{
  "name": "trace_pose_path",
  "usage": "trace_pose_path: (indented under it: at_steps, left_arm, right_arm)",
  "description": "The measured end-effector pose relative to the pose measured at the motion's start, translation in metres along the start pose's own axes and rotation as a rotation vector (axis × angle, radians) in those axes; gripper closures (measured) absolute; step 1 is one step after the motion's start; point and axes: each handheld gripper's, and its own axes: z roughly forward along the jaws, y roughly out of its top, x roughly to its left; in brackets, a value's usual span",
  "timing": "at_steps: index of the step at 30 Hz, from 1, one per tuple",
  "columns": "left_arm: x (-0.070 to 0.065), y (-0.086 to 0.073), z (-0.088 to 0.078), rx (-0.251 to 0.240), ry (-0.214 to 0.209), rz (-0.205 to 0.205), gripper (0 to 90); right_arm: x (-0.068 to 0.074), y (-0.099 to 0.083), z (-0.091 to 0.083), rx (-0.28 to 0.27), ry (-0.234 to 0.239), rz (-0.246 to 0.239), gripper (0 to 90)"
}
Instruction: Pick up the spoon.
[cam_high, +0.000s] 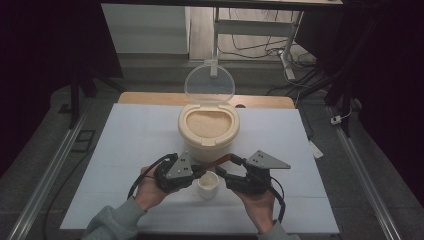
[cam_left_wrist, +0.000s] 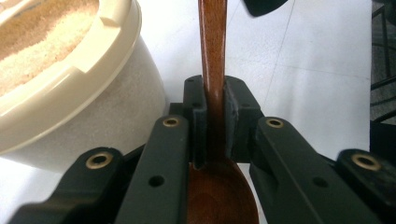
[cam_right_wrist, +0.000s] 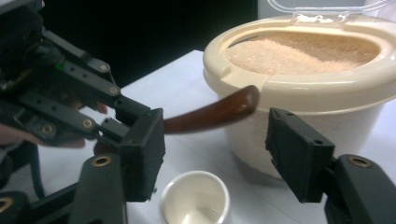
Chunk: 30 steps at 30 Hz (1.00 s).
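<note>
A brown wooden spoon (cam_left_wrist: 213, 56) is clamped at its neck by my left gripper (cam_left_wrist: 214, 107), which is shut on it; the spoon's bowl sits low between the jaws and the handle points away. In the high view the left gripper (cam_high: 200, 173) is held just above a small white cup (cam_high: 208, 186). My right gripper (cam_right_wrist: 215, 140) stands open, its jaws on either side of the spoon handle (cam_right_wrist: 212, 113) without touching it. The cup (cam_right_wrist: 195, 198) lies empty below. The right gripper (cam_high: 227, 166) faces the left one from the right.
A cream container (cam_high: 208, 142) full of pale grain (cam_high: 207, 122) stands just behind the grippers, its clear lid (cam_high: 209, 84) hinged up at the back. The white mat (cam_high: 125, 150) has free room left and right. Metal rails run along both table sides.
</note>
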Motion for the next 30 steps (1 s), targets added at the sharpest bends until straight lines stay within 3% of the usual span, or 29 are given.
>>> trace_pose_path:
  at_steps: [2,16,20,30]
  left_arm:
    - [-0.0012,0.0006,0.0005,-0.004,0.002,0.004,80.0]
    - [-0.0062,0.0021,0.0033,-0.004,0.020,0.029,80.0]
    - [-0.0064,0.0021,0.0029,-0.004,0.021,0.035,80.0]
    - [-0.0085,0.0020,0.0037,0.000,0.033,0.057,80.1]
  right_arm:
    - [0.0021,-0.0005,0.0037,-0.009,0.001,0.022,42.7]
    - [0.0050,-0.0002,0.0042,-0.063,-0.006,0.056,58.6]
    - [0.0029,0.0004,0.0019,-0.097,0.041,0.075,67.4]
    - [0.0066,0.0035,-0.0012,-0.150,0.167,0.063,82.1]
